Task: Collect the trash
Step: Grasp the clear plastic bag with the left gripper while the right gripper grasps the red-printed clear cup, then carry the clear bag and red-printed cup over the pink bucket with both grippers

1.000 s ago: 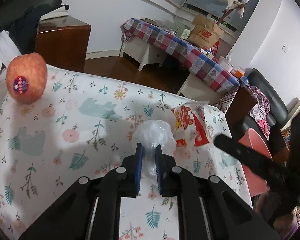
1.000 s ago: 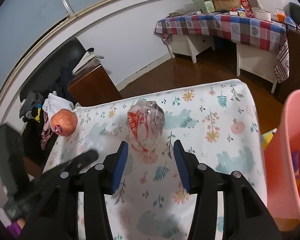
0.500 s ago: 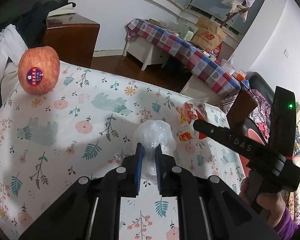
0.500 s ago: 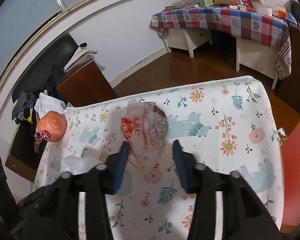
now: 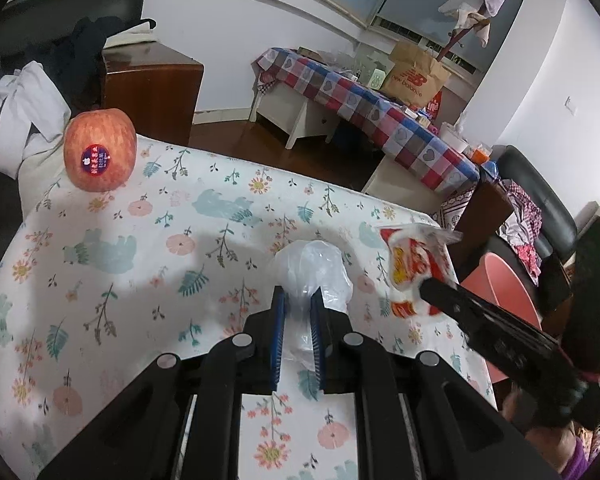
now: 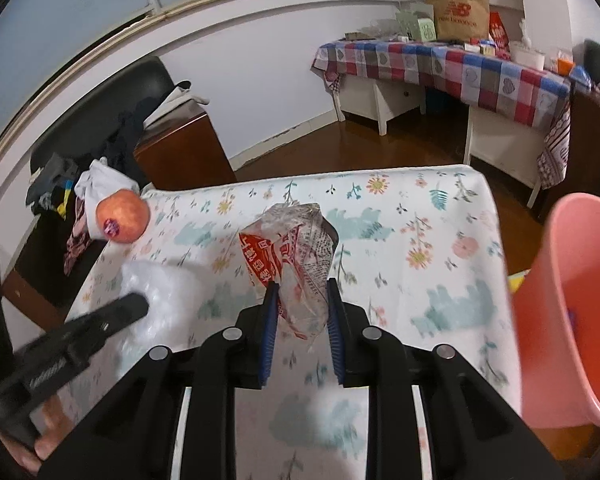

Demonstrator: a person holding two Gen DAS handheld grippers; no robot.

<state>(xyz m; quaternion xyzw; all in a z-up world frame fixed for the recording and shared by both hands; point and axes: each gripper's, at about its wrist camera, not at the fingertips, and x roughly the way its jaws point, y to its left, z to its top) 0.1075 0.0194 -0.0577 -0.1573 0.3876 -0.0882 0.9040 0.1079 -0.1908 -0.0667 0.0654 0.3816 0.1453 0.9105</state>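
Observation:
My left gripper (image 5: 298, 300) is shut on a crumpled clear plastic bag (image 5: 312, 268) above the floral tablecloth (image 5: 140, 264). My right gripper (image 6: 302, 292) is shut on a clear wrapper with red print (image 6: 292, 256) and holds it lifted over the table. In the left wrist view that wrapper (image 5: 414, 264) hangs at the right gripper's tip. The clear bag shows as a white blur in the right wrist view (image 6: 156, 284). A pink bin (image 6: 572, 312) stands off the table's right edge and also shows in the left wrist view (image 5: 504, 280).
A red apple with a sticker (image 5: 99, 155) sits at the table's far left corner, also seen in the right wrist view (image 6: 122, 221). A wooden cabinet (image 5: 152, 84) with clothes stands behind. A checked-cloth table (image 5: 364, 108) with a paper bag lines the far wall.
My right gripper has closed on the printed wrapper and lifted it off the table. My left gripper still holds the clear bag and has moved slightly.

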